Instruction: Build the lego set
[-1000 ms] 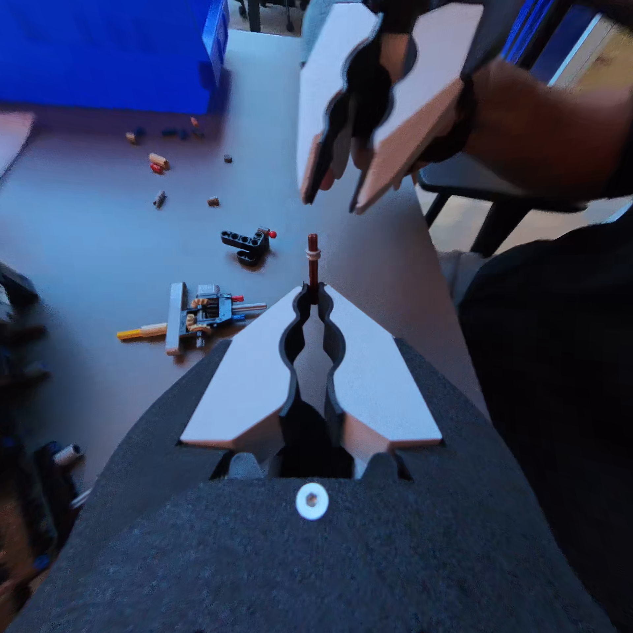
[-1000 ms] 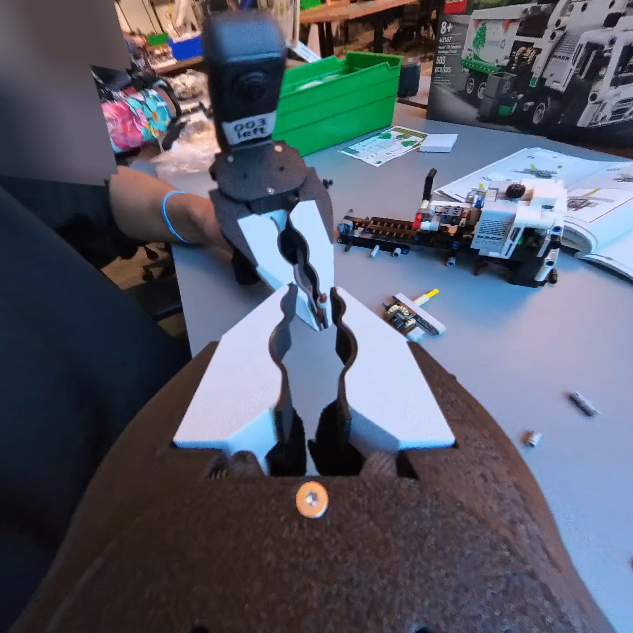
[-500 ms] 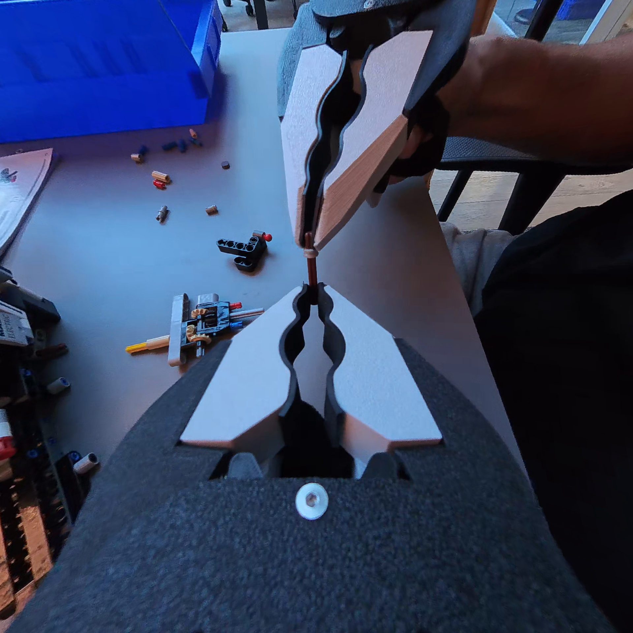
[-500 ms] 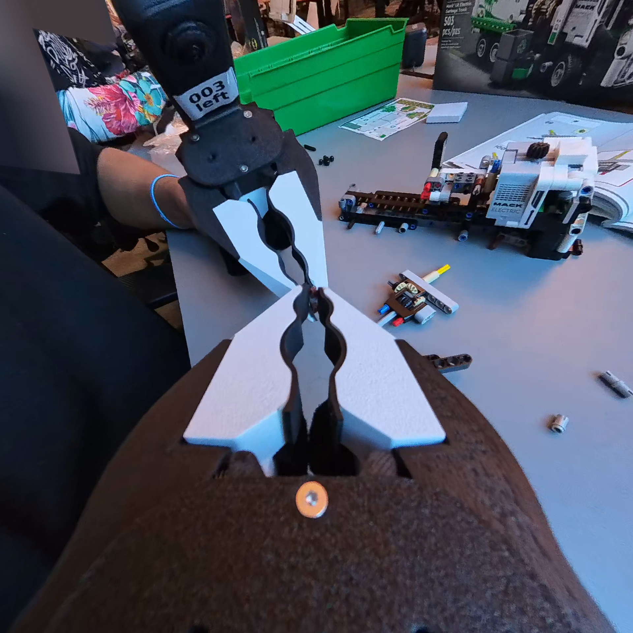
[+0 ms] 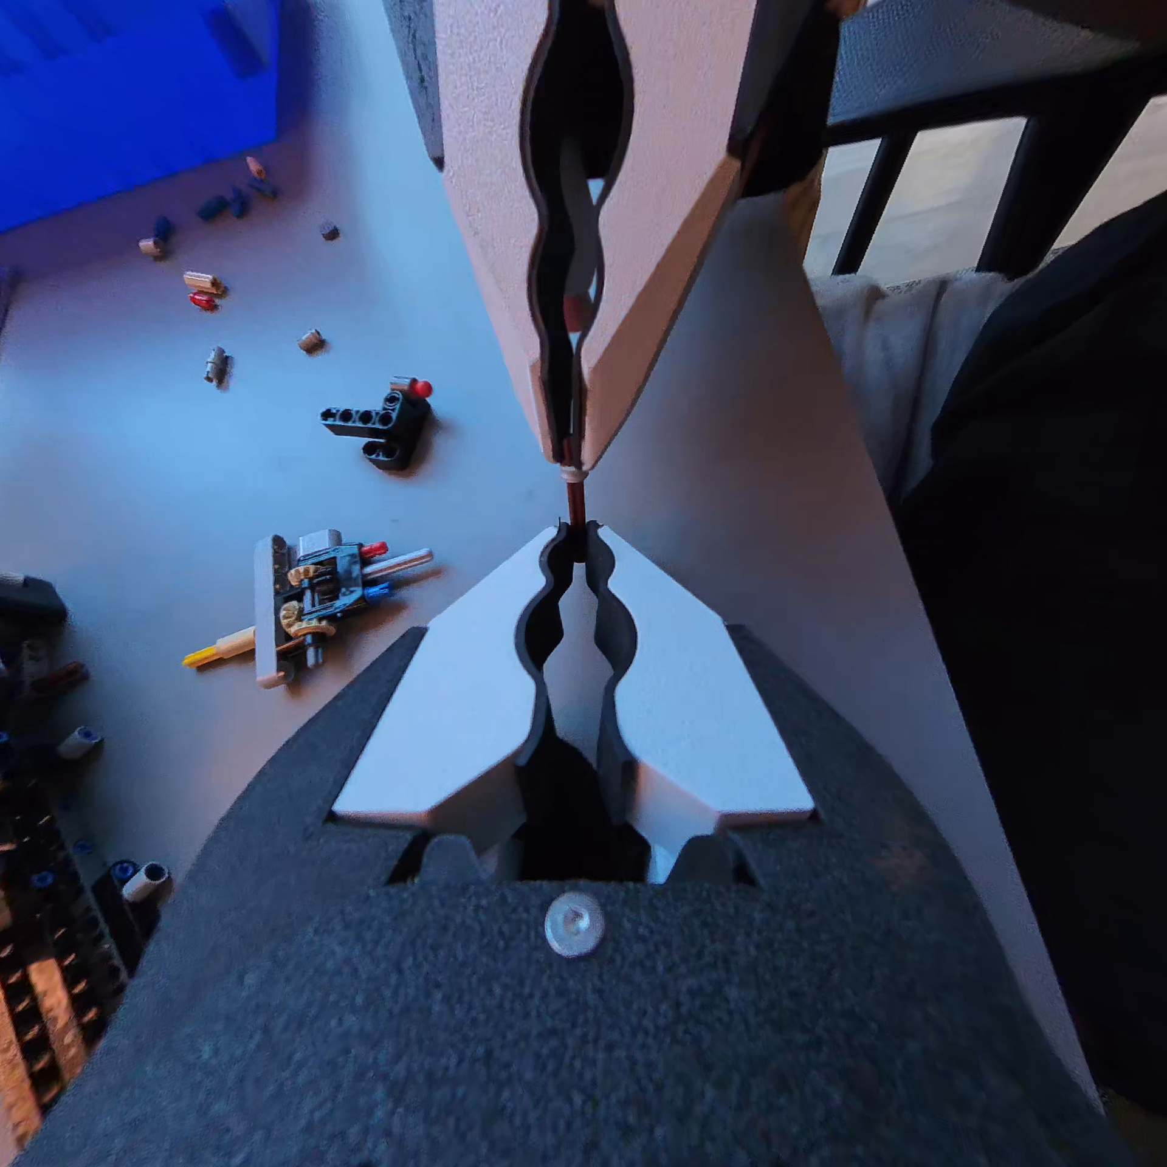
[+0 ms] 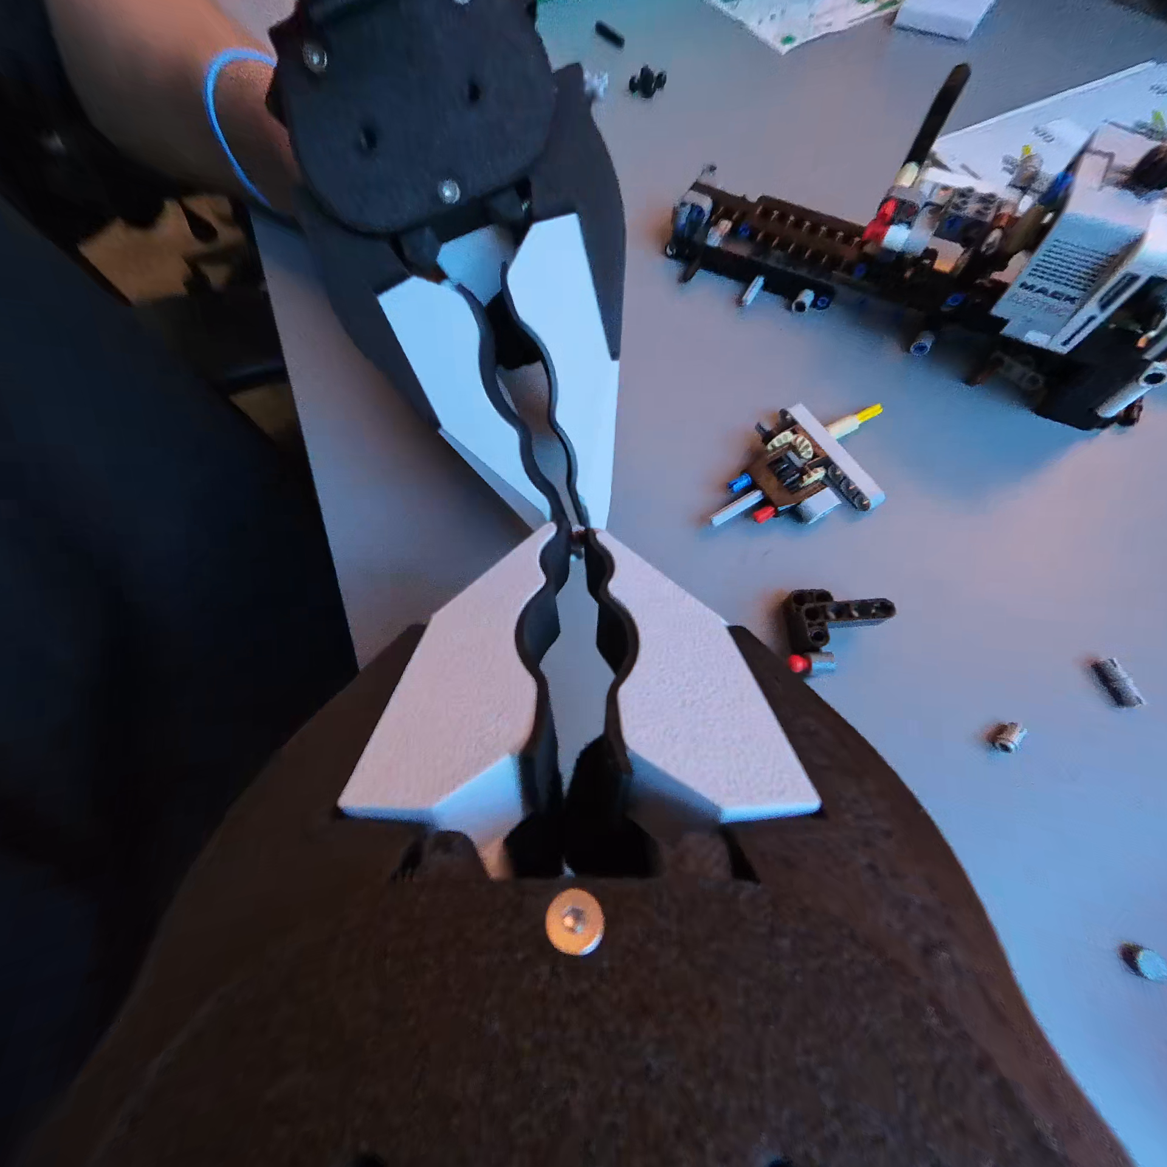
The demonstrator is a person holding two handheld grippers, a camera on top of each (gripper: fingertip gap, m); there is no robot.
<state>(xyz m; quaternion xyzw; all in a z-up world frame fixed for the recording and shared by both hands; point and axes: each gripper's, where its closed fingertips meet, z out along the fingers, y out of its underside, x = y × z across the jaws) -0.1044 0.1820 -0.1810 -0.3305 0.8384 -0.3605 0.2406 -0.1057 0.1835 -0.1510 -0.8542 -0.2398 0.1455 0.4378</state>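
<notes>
Between the two grippers, tip to tip above the grey table (image 5: 726, 442), a dark red axle (image 5: 576, 502) bridges the gap. The left gripper (image 5: 573, 530) is clamped on the axle's near end; the right gripper (image 5: 568, 451), which a second ago hung open and clear above it, has since come down and closed over the far end, its tips resting against a small pale bush (image 5: 571, 470) threaded on the shaft. That closing suggests a push is under way (most likely seating the bush further along the axle), a small step in a build that looks far from finished. Just left of the left gripper lies a gear sub-assembly (image 5: 309, 606) with a yellow-tipped axle, and beyond it a black angled liftarm (image 5: 379, 423) with a red pin. Farther out, loose pins and connectors (image 5: 205, 290) are scattered toward a blue bin (image 5: 126, 95). Right of the right gripper stands the part-built truck chassis (image 6: 915, 265), an instruction booklet (image 6: 1023, 107) behind it.
</notes>
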